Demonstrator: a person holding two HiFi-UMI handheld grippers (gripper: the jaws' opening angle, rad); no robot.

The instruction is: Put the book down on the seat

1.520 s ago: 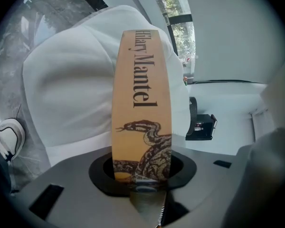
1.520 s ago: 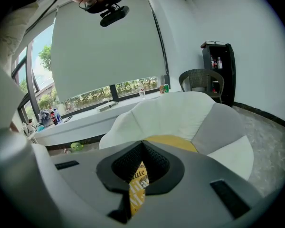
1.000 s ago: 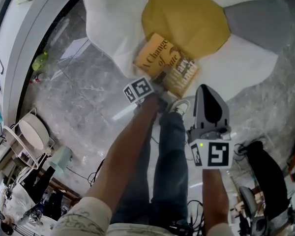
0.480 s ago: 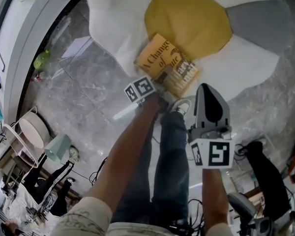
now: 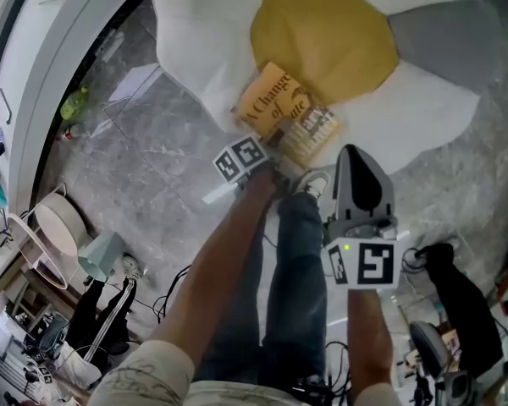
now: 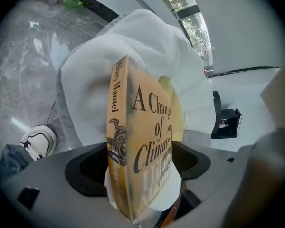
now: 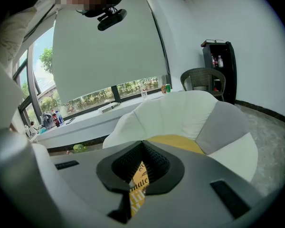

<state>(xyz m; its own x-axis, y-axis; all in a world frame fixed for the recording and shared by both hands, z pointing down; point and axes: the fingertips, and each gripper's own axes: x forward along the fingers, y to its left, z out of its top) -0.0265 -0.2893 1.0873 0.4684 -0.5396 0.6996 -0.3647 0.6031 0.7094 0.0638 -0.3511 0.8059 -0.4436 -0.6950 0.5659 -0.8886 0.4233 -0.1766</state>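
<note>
The orange-yellow book [image 5: 279,108] lies on the front edge of the flower-shaped seat [image 5: 195,49], half on a white petal and half on the yellow centre [image 5: 326,36]. My left gripper [image 5: 273,140] reaches to the book's near end. Its jaws are opening, and in the left gripper view the book [image 6: 142,141] stands on edge between them with dark gaps on both sides. My right gripper [image 5: 353,157] hovers shut over the floor in front of the seat, right of my leg. Its pads meet with nothing held, and the book [image 7: 139,184] shows below them.
My shoe [image 5: 311,182] stands on the marble floor just before the seat. A green object [image 5: 74,104] lies by the curved window ledge at left. A round white stool [image 5: 55,227] and clutter sit at lower left, a black bag [image 5: 461,311] at lower right.
The left gripper's marker cube has drawn slightly back toward me while the book stays on the seat's edge. The right gripper has not moved. A person at lower left has shifted.
</note>
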